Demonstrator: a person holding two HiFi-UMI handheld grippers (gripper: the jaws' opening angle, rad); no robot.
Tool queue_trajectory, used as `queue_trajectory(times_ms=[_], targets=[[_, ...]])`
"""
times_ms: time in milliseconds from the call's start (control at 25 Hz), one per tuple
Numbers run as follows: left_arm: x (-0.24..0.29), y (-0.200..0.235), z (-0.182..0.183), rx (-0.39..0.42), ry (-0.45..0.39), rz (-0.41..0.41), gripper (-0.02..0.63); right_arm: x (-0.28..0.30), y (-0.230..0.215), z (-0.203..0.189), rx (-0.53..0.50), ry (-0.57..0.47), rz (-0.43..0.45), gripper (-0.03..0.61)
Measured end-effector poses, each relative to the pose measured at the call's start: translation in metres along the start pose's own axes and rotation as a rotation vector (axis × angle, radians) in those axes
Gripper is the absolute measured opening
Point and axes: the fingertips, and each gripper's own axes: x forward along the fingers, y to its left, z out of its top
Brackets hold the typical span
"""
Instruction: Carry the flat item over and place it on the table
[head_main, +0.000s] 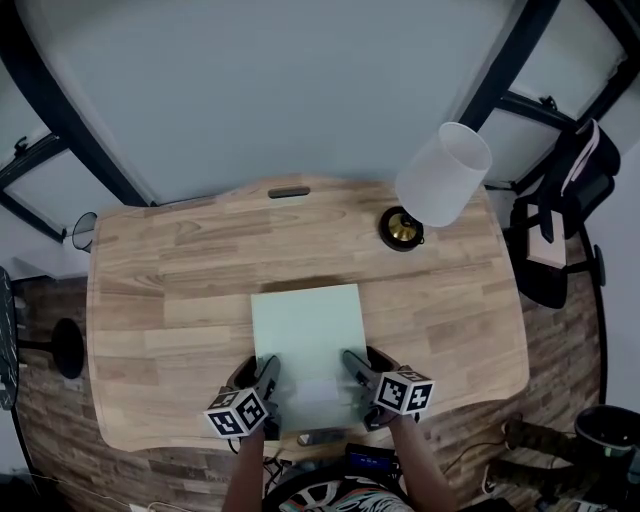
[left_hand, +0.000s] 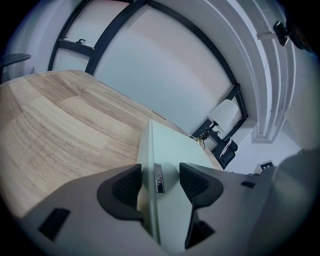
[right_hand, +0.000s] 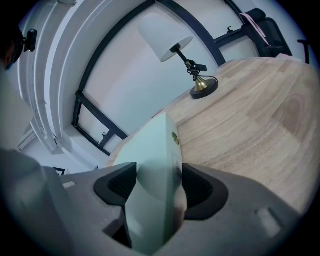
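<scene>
Head view: pale wall, dark struts, wooden counter (head_main: 160, 270) bearing a lamp (head_main: 440, 175) at far right. The flat item (head_main: 308, 325), pale green, sat over the counter's near middle. The left hand-held gripper (head_main: 264, 380) and right hand-held gripper (head_main: 358, 370) were at its near corners.

Left gripper view: jaws pinched the item's left edge.

Right gripper view: jaws pinched its right edge.

Contact with the wood: unclear. Handling, as judged: lower both ends level and release only once the underside rests.

Left gripper (head_main: 268, 370) and right gripper (head_main: 352, 363) level, side by side, fingers clamping the flat item (head_main: 308, 325).
</scene>
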Motion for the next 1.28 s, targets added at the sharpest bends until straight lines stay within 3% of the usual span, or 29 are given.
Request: queue_trajectory(times_ms=[720,960,1280], targets=[[0.007,0.009,-0.004,0.027,0.009,0.057,0.236,0.011,-0.004,-0.002,-0.047,0.006,0.01,0.268],[0.006,0.008,-0.002,0.058,0.014,0.086,0.236,0.009,-0.001,0.002,-0.154,0.009,-0.046,0.268],[-0.007,0.008,0.013,0.095,-0.045,0.106,0.238,-0.005,0.007,0.018,-0.259,-0.096,-0.087,0.268]])
